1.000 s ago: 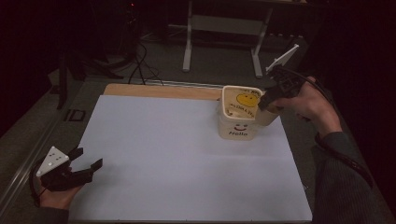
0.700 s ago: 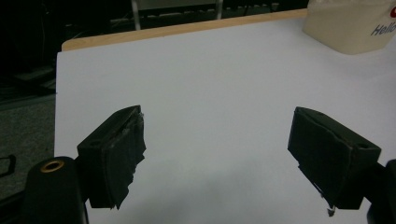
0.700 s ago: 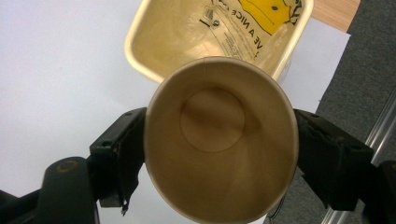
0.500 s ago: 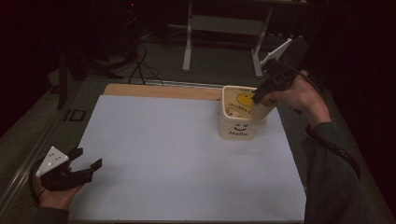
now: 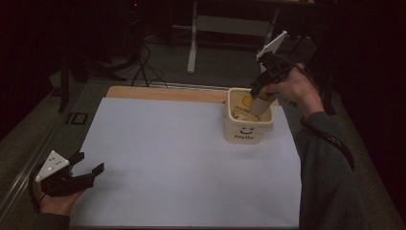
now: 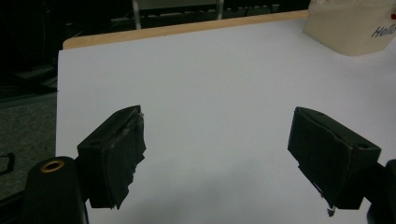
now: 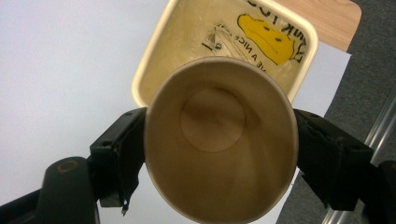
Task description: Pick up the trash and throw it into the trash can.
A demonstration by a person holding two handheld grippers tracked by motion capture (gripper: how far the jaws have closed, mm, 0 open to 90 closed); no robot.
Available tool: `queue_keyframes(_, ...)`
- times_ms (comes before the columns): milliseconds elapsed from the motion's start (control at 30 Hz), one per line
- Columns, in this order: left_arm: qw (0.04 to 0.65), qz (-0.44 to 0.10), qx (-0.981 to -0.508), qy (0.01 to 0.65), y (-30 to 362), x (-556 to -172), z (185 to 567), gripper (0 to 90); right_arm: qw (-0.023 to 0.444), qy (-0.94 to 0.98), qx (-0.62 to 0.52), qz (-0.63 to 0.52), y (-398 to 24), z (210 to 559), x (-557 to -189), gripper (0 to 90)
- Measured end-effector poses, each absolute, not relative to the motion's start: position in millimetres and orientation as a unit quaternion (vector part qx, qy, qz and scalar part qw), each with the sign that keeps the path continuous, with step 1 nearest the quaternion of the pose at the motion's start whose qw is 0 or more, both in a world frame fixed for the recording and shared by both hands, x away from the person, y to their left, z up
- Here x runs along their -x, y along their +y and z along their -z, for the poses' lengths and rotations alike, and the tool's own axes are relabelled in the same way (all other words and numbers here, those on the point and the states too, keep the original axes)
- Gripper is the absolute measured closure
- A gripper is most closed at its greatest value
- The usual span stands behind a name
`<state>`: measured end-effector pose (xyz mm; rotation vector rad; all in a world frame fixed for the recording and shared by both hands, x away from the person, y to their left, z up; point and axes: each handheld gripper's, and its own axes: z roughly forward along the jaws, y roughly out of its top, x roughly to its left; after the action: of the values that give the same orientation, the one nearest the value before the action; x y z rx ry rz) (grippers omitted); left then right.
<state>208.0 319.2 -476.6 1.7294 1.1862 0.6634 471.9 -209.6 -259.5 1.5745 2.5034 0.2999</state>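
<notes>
We work at a worktop [image 5: 143, 93] of pale wood covered by a white sheet [image 5: 182, 163], in a dark room with a metal stand [image 5: 194, 43] and cables [image 5: 143, 62] on the floor behind. Our right gripper [image 5: 258, 93] has its jaws clamped on the sides of a paper cup [image 7: 219, 144], held just above the cream tub [image 5: 249, 127] marked "Hello" at the far right. The cup's long axis tilts, mouth up toward the gripper, base down into the tub. Our left gripper [image 5: 88, 165] rests at the near left corner, jaws wide apart around nothing.
</notes>
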Motion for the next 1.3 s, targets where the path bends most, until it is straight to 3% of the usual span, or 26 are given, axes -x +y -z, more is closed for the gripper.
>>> queue_keyframes(733, 0.456, -0.269, -0.697, 0.483, 321.7, -206.4, 476.9, 18.9, 0.090, 0.831, -0.537, -0.108, -188.6, 262.9, -492.9, 21.8)
queue_keyframes(1300, 0.456, -0.270, -0.697, 0.484, 322.4, -205.7, 476.8, 18.9, 0.080, 0.830, -0.543, -0.097, -192.5, 305.1, -498.0, 21.0)
